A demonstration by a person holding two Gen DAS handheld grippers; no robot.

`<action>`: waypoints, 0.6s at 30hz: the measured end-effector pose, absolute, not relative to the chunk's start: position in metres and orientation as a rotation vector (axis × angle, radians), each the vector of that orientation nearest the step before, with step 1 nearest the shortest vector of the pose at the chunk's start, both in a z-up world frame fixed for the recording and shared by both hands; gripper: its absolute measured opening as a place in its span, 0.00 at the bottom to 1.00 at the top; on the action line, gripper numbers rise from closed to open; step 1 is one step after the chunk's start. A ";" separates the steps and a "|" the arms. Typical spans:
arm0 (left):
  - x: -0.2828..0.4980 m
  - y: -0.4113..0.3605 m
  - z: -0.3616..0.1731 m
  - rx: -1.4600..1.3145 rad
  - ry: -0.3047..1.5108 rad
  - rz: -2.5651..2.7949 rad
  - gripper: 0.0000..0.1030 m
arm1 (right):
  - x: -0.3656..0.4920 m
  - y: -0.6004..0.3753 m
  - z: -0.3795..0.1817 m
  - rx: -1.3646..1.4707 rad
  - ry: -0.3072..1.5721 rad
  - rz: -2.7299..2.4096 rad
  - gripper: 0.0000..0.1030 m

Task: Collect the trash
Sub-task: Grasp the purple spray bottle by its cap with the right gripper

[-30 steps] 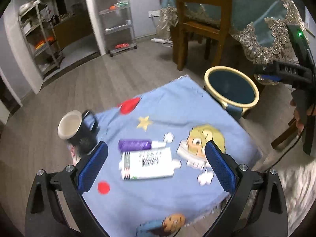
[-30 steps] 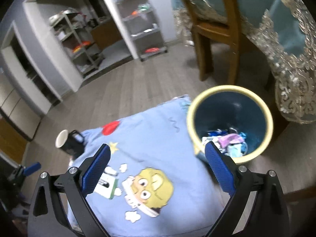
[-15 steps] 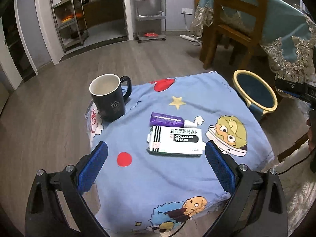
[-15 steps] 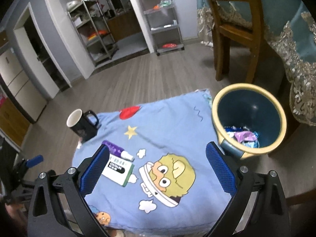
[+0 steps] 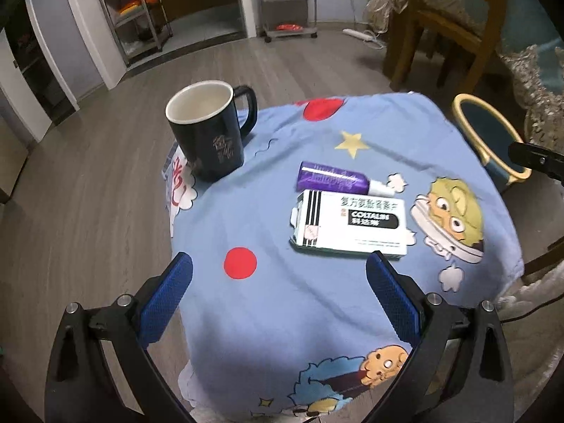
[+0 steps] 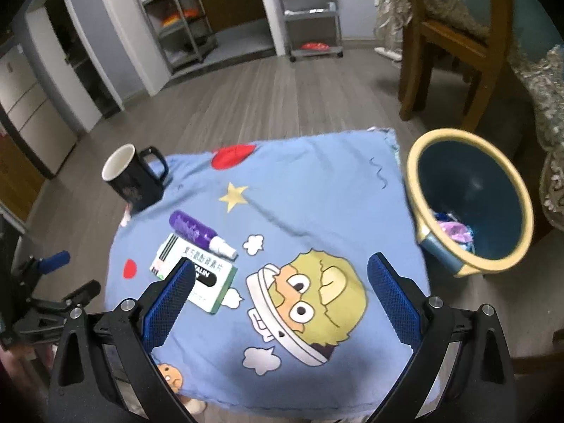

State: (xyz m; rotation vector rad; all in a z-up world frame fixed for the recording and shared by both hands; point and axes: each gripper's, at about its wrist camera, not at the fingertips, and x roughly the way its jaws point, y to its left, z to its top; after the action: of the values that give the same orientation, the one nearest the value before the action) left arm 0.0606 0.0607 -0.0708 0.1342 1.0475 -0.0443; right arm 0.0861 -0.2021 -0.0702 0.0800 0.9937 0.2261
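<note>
Blue pads of the left gripper spread wide and empty over the near edge of the cartoon-print blue cloth, right gripper likewise wide apart and holding nothing above the cloth's yellow-haired figure. Just past the left pads, white-and-green medicine box flat on the cloth, purple spray bottle lying right behind it, touching or nearly so. Farther back, black mug upright at the cloth's far left, and off the right edge the yellow-rimmed blue bin with crumpled wrappers in its bottom.

Grey wood-plank floor, metal shelving racks, wooden chair, lace-trimmed tablecloth
</note>
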 end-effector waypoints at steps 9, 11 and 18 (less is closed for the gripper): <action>0.071 0.041 -0.105 0.219 1.087 -0.019 0.94 | 0.112 -0.165 -0.106 0.060 1.056 0.326 0.94; 0.073 0.042 -0.103 0.204 1.080 -0.021 0.94 | 0.118 -0.154 -0.115 0.036 1.071 0.371 0.93; 0.082 0.064 -0.110 0.123 1.093 0.075 0.94 | 0.137 -0.108 -0.144 -0.086 1.088 0.546 0.72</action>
State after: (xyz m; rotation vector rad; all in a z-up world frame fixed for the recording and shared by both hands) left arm 0.0824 0.0638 -0.1103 0.1233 1.0933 0.0747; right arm 0.1365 -0.1078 -0.1443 -0.0861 1.0882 0.5465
